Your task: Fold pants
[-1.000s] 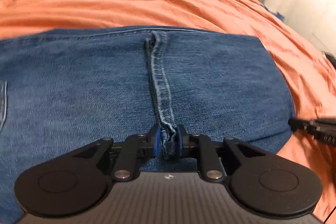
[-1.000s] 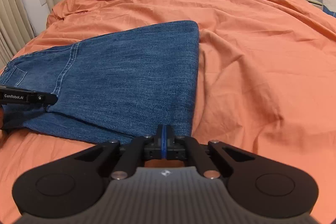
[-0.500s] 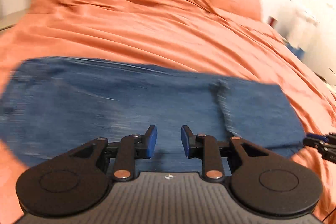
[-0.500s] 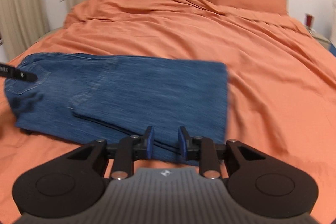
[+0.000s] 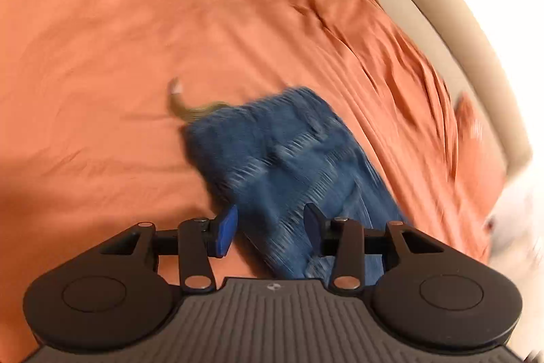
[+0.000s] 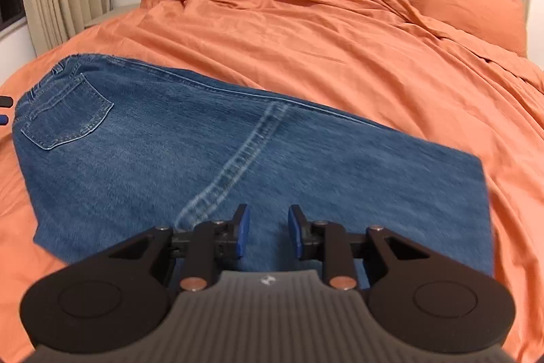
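1. While the blue denim pants [image 6: 217, 165] lie flat on the orange bed cover [image 6: 306, 33], folded over once with the back pocket [image 6: 68, 114] at the waist end toward the left of my right wrist view, I hold nothing in either tool.
2. My right gripper [image 6: 268, 232] hangs over the near edge of the denim, jaws parted with only air between them.
3. My left gripper [image 5: 270, 232] has just been opening — nothing sits between its blue pads [image 5: 226, 233]; its view is badly smeared, showing the waist end of the pants [image 5: 289, 165] ahead.
4. I judge one fold done and the next about to start.
5. Next I would need both grippers to pinch one short end — through all layers — and carry it across to the other end.
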Demonstrator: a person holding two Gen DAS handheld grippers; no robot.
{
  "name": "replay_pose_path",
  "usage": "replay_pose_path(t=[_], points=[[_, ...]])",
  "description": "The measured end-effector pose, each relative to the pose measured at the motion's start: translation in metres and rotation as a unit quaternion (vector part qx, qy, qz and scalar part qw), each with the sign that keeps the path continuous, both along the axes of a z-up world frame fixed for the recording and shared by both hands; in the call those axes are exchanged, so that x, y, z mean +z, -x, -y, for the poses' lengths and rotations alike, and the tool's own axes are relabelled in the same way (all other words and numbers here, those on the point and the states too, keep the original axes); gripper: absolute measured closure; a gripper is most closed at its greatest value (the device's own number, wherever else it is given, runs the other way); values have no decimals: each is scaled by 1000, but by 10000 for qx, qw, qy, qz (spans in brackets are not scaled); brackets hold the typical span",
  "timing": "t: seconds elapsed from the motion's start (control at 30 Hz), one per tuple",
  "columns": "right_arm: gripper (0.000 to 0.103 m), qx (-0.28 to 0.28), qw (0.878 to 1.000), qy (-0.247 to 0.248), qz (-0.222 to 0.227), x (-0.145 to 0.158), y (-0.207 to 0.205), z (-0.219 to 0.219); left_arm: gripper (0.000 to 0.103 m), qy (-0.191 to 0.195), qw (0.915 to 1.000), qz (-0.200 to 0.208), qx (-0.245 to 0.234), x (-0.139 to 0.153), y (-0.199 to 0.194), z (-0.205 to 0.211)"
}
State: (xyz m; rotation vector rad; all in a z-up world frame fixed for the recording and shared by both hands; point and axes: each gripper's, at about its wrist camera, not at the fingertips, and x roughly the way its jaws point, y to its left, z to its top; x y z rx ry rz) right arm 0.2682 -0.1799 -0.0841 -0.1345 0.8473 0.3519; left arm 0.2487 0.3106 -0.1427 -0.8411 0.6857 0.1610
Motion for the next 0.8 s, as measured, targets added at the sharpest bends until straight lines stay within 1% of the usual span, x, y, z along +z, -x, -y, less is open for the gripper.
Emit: replay_pose_path(t=[0.13,0.2,0.23,0.37,0.43,0.5,0.53,0.57,0.6,0.67,0.7,0.73,0.77,0.8], points=[[81,39,9999,130,-74,-7,-15,-11,55,700,9963,87,488,-32,-12,-23],[81,60,9999,98,-123,-12,-21,-13,51,920,9938,163,610,-45,-20,-28],[81,60,9998,104,-174,-15,-24,-14,51,953,9932,178,641,-48,-24,-29],[82,82,9992,142,-378,-29,-33,-15,50,879,9935,194,695,-57,-41,-32],[82,87,9989,149,-433,-34,-34,-15,53,783,9940,184,735,-59,-44,-33],[82,86,9988,184,-454,-36,-34,-16,59,626,9950,140,767,-59,-43,-31],[82,118,9986,238,-448,-37,-34,-17,62,608,9948,132,802,-58,-43,-30],[82,151,9985,288,-446,-37,-34,-19,69,595,9949,126,802,-57,-43,-29],[82,165,9983,308,-457,-36,-36,-20,71,578,9949,82,821,-55,-44,-28],[82,142,9984,256,-484,-34,-36,-18,76,479,9953,-34,842,-45,-44,-25],[84,124,9985,215,-490,-32,-37,-17,79,373,9958,-56,832,-37,-44,-22],[88,108,9987,165,-475,-29,-36,-15,80,261,9963,-31,822,-27,-43,-19],[94,91,9989,90,-446,-25,-34,-12,81,151,9968,46,790,-17,-41,-15],[94,81,9991,-24,-404,-20,-30,-7,81,-8,9972,164,730,-3,-40,-8]])
